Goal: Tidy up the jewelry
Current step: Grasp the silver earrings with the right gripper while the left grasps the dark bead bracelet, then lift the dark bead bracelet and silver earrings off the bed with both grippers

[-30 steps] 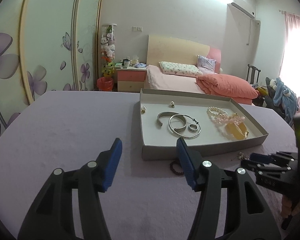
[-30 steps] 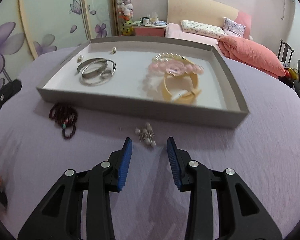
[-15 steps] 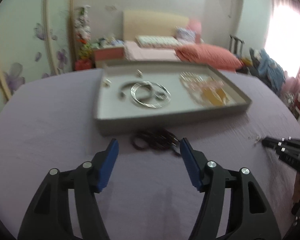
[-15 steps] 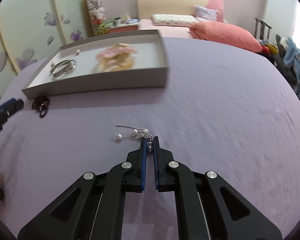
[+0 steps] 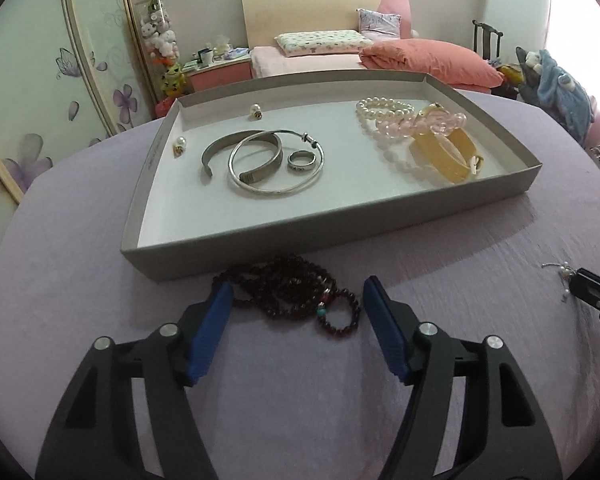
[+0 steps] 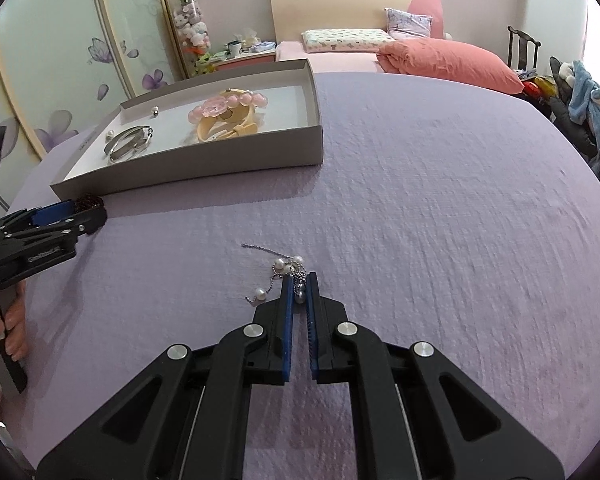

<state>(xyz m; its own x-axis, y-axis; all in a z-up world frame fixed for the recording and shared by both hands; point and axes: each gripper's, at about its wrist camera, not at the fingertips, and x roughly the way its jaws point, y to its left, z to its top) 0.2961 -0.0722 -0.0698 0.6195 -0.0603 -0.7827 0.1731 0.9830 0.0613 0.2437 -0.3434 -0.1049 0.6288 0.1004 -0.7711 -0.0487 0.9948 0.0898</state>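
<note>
left wrist view: the left gripper (image 5: 296,300) hovers low over a table draped in lilac cloth (image 5: 80,264), its blue-padded fingers (image 5: 212,320) spread wide on either side of a coiled dark red bead strand (image 5: 300,294) that lies on the cloth just in front of the near wall of a shallow grey cardboard tray (image 5: 340,224). inside the tray, toward its left end, rest a silver open cuff (image 5: 236,148), a thin silver bangle (image 5: 276,168) and a small silver ring (image 5: 301,159), with two small pearl earrings (image 5: 179,144) near the far-left corner. toward the right end sit a white pearl bracelet (image 5: 384,106), a pink bead bracelet (image 5: 412,126) and a yellow translucent bangle (image 5: 446,152), heaped together. right wrist view: the right gripper (image 6: 299,286), well apart from the tray near the table's front edge, has its fingers drawn nearly together on what appears to be a fine silver chain with pearls (image 6: 284,270), the rest of it trailing on the cloth. a pink bed (image 6: 420,60) stands beyond the table.
</note>
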